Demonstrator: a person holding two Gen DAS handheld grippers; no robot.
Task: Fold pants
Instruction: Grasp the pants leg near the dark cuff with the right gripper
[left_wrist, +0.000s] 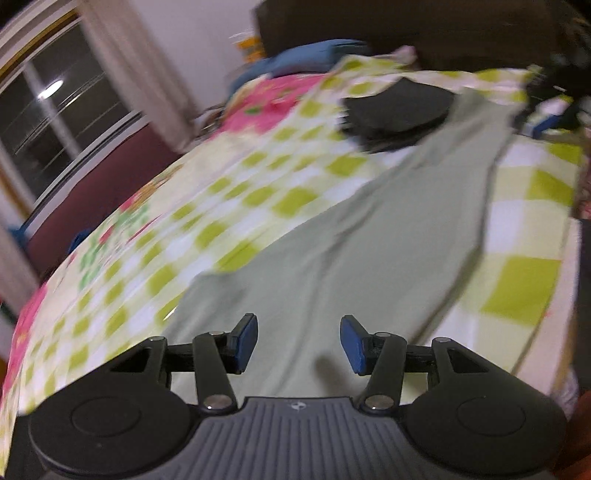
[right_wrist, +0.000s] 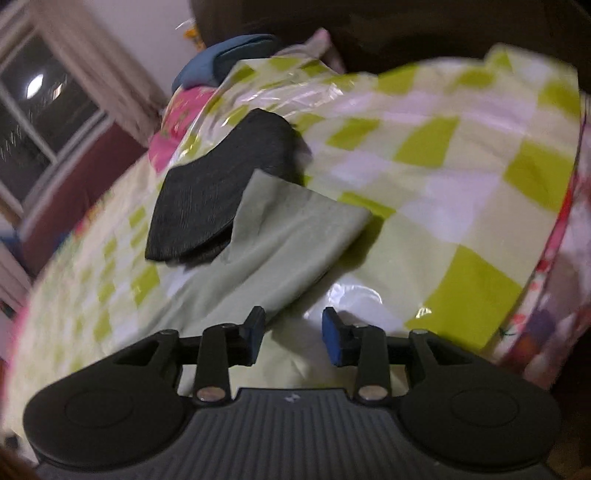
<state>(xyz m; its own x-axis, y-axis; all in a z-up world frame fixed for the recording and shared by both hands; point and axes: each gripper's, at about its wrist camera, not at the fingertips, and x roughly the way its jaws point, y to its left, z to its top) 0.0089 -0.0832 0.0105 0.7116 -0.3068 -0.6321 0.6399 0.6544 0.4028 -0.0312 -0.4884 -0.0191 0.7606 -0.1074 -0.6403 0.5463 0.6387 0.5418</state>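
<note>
Pale green pants (left_wrist: 369, 236) lie spread lengthwise on a bed covered with a green-and-white checked sheet (left_wrist: 258, 177). My left gripper (left_wrist: 299, 334) hovers open over their wide near end, with only the cloth below showing between its blue pads. In the right wrist view the narrow end of the pants (right_wrist: 295, 225) lies flat, partly overlapping a black folded garment (right_wrist: 214, 188). My right gripper (right_wrist: 294, 330) is open just off the pants' lower edge, its left finger (right_wrist: 255, 332) close to the cloth. Nothing is held in it. Both views are motion-blurred.
The black folded garment (left_wrist: 399, 110) lies at the far end of the pants. A blue pillow (right_wrist: 225, 59) and a dark headboard (left_wrist: 406, 29) stand behind. A window with a curtain (left_wrist: 66, 118) is at the left. The bed's edge (right_wrist: 554, 229) drops off at the right.
</note>
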